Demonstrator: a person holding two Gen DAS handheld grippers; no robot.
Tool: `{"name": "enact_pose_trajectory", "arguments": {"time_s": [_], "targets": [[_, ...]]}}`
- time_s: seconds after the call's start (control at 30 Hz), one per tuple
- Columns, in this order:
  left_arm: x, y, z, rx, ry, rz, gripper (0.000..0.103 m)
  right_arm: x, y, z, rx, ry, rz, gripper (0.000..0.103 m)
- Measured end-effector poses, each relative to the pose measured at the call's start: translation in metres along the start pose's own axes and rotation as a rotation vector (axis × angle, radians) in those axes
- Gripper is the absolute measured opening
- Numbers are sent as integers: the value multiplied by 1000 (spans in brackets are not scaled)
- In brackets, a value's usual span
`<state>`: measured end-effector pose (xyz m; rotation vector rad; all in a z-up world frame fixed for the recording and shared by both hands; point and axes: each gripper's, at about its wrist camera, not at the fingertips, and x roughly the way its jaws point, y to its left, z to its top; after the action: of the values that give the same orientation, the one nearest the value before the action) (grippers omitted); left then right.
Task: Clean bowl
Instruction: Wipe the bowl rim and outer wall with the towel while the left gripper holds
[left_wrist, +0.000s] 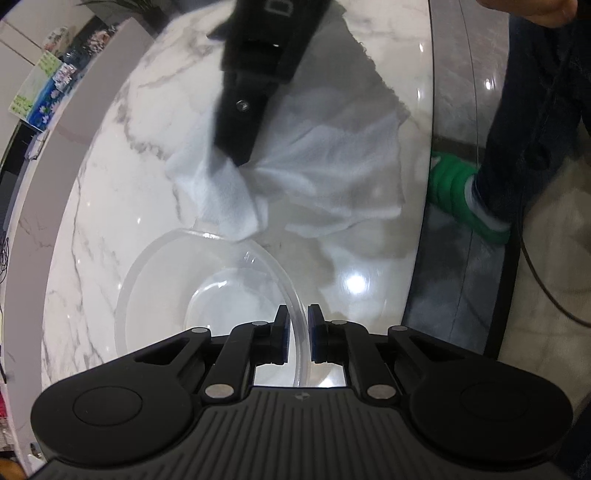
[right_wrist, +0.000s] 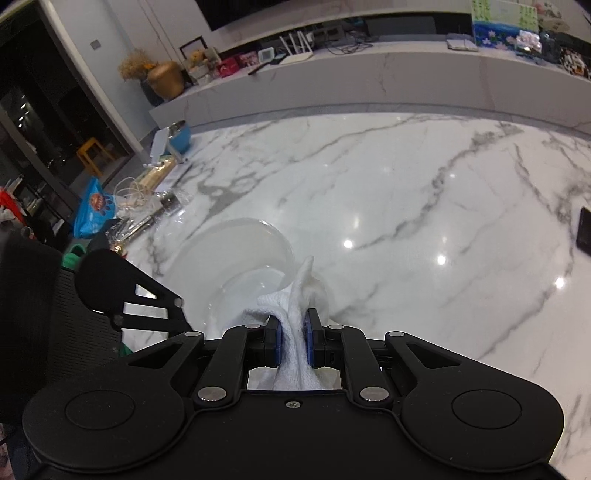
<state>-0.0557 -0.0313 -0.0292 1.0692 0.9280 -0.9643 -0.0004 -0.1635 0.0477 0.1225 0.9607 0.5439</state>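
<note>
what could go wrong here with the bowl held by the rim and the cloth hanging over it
1. The left gripper pinches only the thin rim of the clear bowl; smooth plastic or glass may slip or tip when wiped.
2. The white cloth is held bunched in the right gripper, with much of it trailing on the marble table, so it may drag outside the bowl.
3. The bowl is transparent, so its edge is easy to misjudge.

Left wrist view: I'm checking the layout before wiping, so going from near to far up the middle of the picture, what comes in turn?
Left gripper, shut on the bowl's rim → clear bowl → white cloth → right gripper pinching the cloth.
</note>
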Motion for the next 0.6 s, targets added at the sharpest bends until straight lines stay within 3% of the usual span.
{"name": "enact_pose_trajectory", "arguments": {"time_s": [0.17, 0.4, 0.6], "targets": [[-4, -3, -9, -51, -77, -4, 9, 2, 11, 27, -97, 13, -16, 11], [19, -11, -2, 6, -27, 28, 8, 30, 25, 27, -209, 102, -26, 11], [15, -4, 0, -1, -39, 34, 8, 45, 34, 25, -265, 135, -81, 11]]}}
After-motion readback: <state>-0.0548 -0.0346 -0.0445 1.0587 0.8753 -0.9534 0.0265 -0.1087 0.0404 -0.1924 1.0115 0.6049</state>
